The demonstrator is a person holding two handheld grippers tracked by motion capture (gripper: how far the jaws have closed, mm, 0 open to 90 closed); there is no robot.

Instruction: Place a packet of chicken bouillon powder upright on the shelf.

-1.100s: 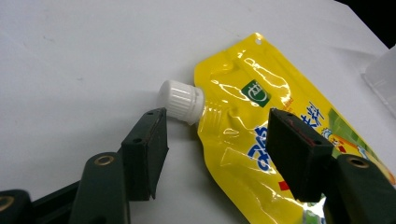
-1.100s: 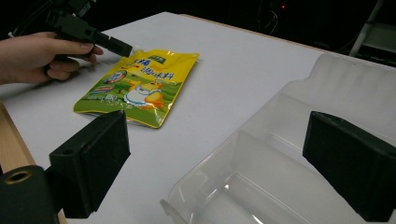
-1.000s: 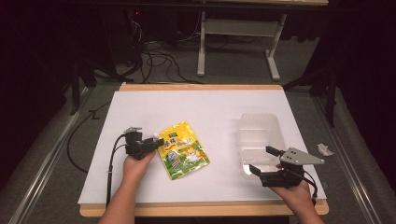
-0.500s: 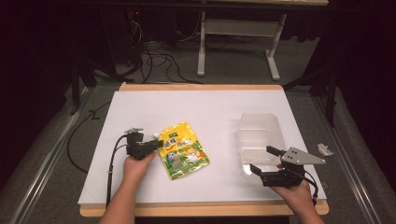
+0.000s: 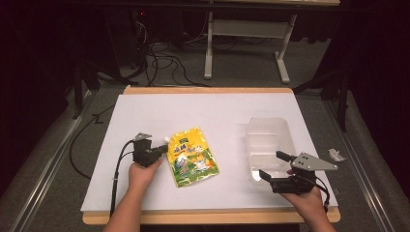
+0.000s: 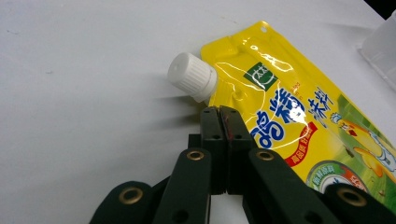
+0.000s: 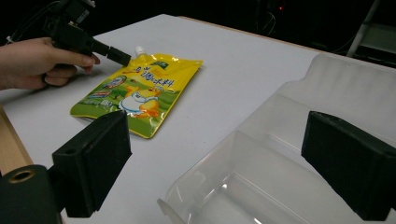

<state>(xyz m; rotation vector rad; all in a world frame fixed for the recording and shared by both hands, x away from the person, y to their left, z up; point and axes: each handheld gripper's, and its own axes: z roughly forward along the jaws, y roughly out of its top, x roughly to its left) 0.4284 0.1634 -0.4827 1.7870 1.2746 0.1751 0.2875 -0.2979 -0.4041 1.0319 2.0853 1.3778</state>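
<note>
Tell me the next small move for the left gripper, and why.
Probably lift the pouch slightly and carry it toward the clear tray. The left gripper has just closed its fingers on the pouch's edge beside the white cap, and the right gripper waits open at the tray.

Pouch: yellow spouted pouch (image 5: 192,156), green lower part, cartoon print, lying flat.
Cap: white ribbed cap (image 6: 192,76), screwed on, at the pouch's 10 o'clock corner.
Place: worktop (image 5: 203,111), left of centre.
</note>
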